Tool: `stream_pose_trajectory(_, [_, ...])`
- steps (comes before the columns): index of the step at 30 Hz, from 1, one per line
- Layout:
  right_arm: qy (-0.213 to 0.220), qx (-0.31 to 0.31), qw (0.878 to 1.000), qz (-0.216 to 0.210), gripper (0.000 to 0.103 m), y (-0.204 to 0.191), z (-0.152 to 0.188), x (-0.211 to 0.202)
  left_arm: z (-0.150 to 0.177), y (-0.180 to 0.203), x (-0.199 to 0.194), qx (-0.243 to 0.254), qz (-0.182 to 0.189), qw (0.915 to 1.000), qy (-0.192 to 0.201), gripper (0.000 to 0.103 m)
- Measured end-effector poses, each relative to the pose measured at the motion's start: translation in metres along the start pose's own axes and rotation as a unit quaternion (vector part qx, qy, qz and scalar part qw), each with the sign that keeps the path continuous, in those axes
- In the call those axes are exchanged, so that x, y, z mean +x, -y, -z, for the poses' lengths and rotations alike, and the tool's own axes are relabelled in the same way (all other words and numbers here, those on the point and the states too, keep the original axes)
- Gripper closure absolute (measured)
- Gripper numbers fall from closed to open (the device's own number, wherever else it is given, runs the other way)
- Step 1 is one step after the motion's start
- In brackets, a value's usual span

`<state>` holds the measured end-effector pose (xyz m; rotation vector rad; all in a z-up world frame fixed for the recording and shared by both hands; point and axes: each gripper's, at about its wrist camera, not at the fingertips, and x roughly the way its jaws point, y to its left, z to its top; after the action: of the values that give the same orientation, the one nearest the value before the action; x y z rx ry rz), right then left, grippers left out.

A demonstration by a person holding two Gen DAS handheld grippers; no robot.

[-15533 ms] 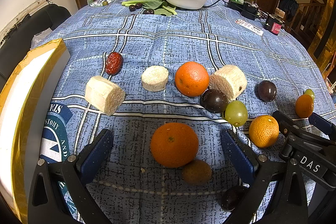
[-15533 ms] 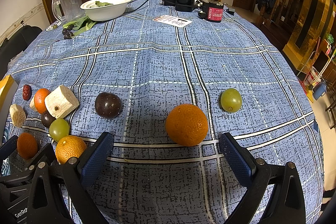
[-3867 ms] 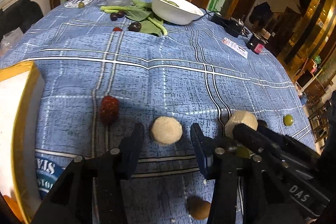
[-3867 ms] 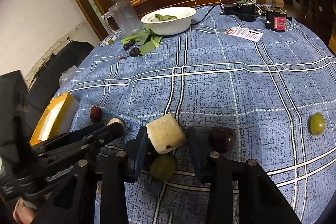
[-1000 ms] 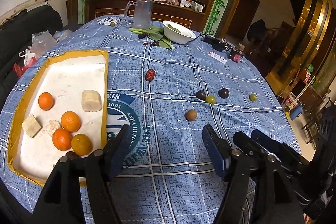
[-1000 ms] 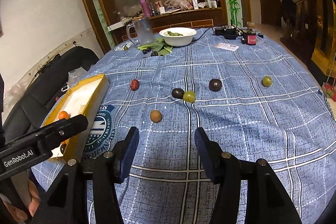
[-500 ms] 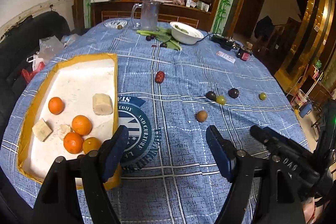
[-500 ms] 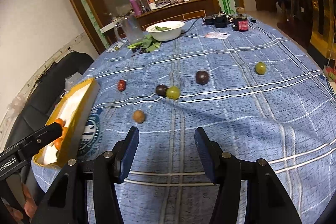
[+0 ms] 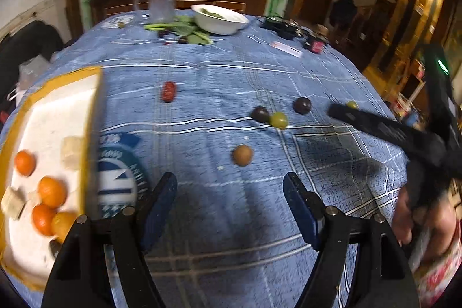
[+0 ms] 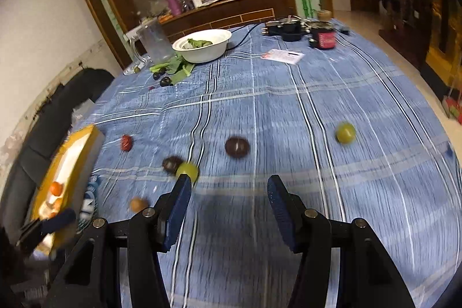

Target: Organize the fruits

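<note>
My left gripper (image 9: pixel 231 186) is open and empty above the blue cloth. Ahead of it lie a brown kiwi (image 9: pixel 242 155), a dark plum (image 9: pixel 260 114) touching a green grape (image 9: pixel 279 120), another plum (image 9: pixel 302 105), a far green grape (image 9: pixel 351 105) and a red date (image 9: pixel 169 91). The yellow-rimmed white tray (image 9: pixel 55 106) at left holds oranges (image 9: pixel 52 192) and pale cut chunks (image 9: pixel 71 148). My right gripper (image 10: pixel 229 186) is open and empty, near the green grape (image 10: pixel 187 171) and plum (image 10: pixel 237 147). The tray (image 10: pixel 83 140) shows at its left.
At the table's far side stand a white bowl (image 9: pixel 220 22) with greens, a glass jug (image 9: pixel 159 2), leaves with dark fruits (image 9: pixel 184 32), a card (image 9: pixel 287 48) and black devices (image 9: pixel 281 25). A dark sofa (image 9: pixel 26 48) lies beyond the left edge.
Both grippers have dropped lower and closer to the table and its loose fruits. The views are blurred by motion. Both stay open and empty.
</note>
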<state>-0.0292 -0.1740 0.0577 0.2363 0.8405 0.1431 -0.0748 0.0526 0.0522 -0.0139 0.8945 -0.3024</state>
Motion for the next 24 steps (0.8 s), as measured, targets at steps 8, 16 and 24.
stream_pose_trajectory(8, [-0.033,0.008,0.999,0.013,0.045,0.015,-0.028,0.056,-0.017,0.011,0.052,0.022,0.011,0.9991,-0.034,0.057])
stream_pose_trajectory(16, [-0.047,-0.014,0.999,0.005,0.045,0.004,-0.027,0.079,-0.014,0.012,0.068,0.037,0.001,0.9989,-0.030,0.077])
stream_pose_trajectory(24, [-0.030,-0.052,0.998,0.022,0.075,-0.005,-0.021,0.078,-0.017,-0.001,0.067,0.001,0.015,0.9997,-0.017,0.083])
